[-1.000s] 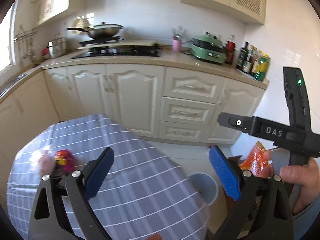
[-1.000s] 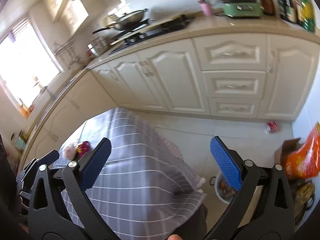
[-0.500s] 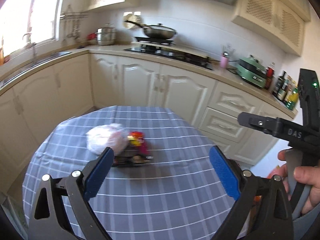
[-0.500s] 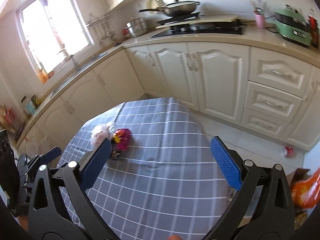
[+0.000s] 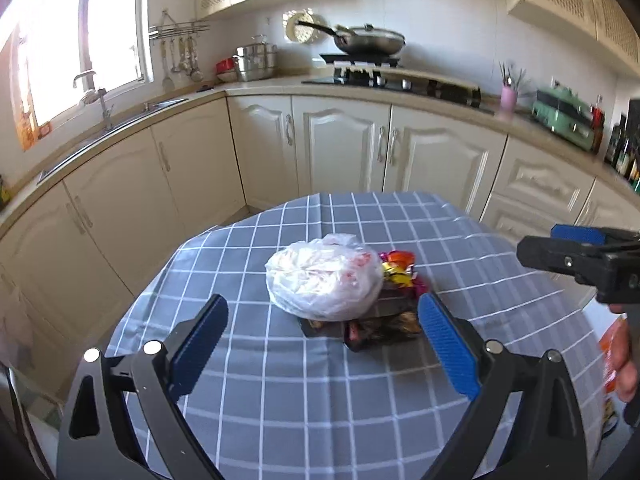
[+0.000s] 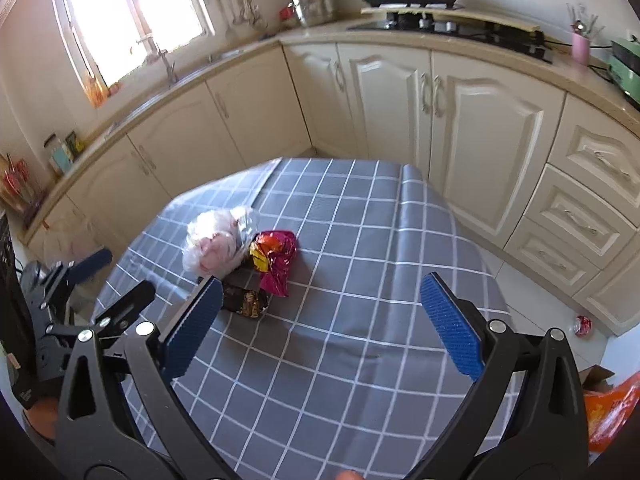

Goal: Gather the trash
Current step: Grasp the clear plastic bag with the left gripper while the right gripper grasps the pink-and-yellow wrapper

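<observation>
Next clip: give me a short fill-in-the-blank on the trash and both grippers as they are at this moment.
1. The trash sits on a table covered by a grey ____ tablecloth.
2. The crumpled white plastic bag lies ____ the shiny red and yellow wrapper.
3. The left gripper and the right gripper both have their jaws ____.
4. Neither gripper holds ____.

Missing words: checked; beside; open; anything
</observation>
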